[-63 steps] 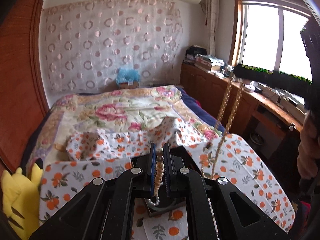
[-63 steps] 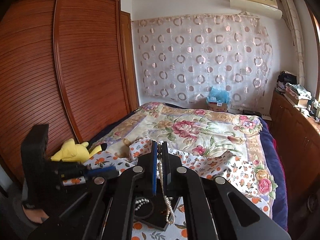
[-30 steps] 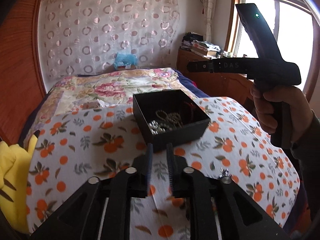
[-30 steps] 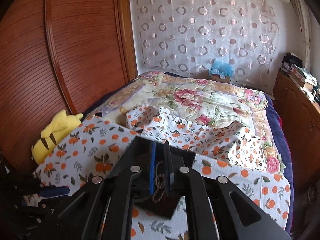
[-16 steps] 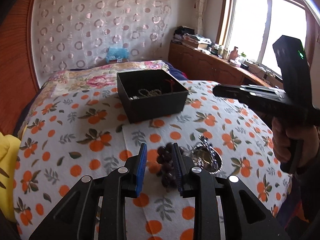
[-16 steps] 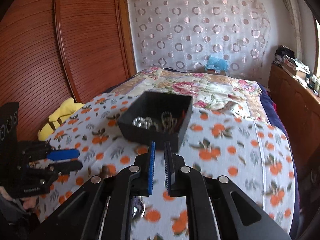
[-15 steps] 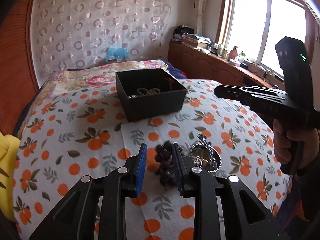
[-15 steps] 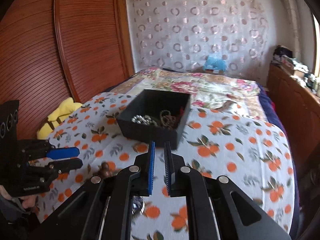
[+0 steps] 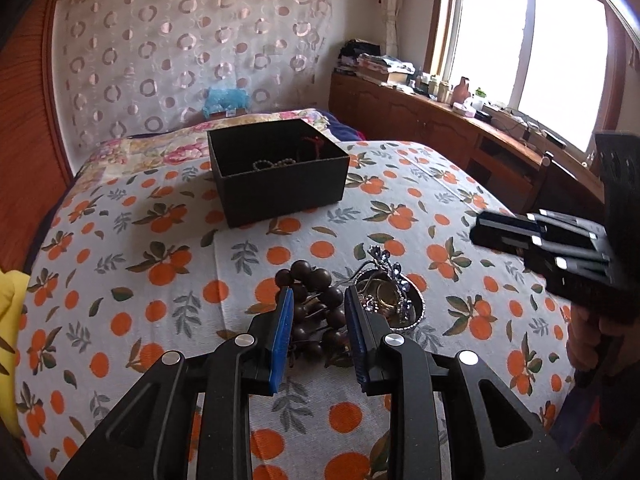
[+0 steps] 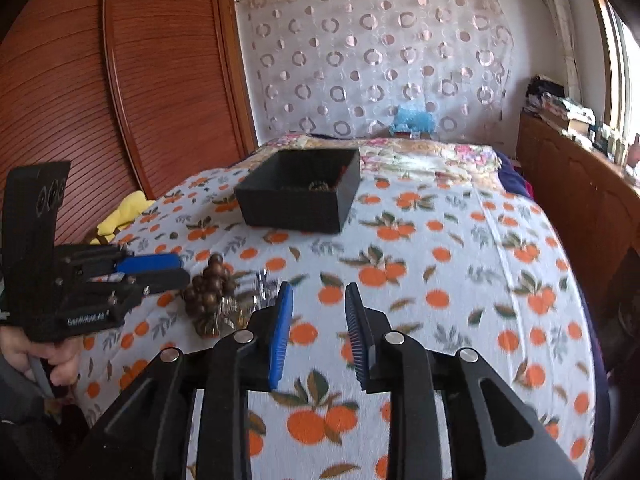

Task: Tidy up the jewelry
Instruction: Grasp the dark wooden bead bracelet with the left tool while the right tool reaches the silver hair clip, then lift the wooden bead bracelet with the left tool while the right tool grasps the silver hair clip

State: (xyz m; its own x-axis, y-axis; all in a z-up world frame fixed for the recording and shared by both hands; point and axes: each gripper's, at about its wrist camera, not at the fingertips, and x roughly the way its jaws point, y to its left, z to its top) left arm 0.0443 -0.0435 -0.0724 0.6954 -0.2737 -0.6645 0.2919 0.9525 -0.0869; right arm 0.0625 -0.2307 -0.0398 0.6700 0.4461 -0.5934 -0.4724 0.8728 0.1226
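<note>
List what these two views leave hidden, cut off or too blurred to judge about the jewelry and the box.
- Left wrist view: the near part of the brown bead bracelet is hidden behind the open left gripper.
- Left wrist view: the small silver dish holds a tangle too small to sort into pieces.
- Right wrist view: the black box wall hides most of its contents.
- Right wrist view: the dish is blurred behind the beads.

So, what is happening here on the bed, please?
A person with a gripper in each hand is sorting jewelry on an orange-print cloth. The left gripper is open, its fingers on either side of a dark wooden bead bracelet, not closed on it. Beside the beads sits a small silver dish of jewelry. The black box behind already holds some pieces. The right gripper is open and holds nothing.
</note>
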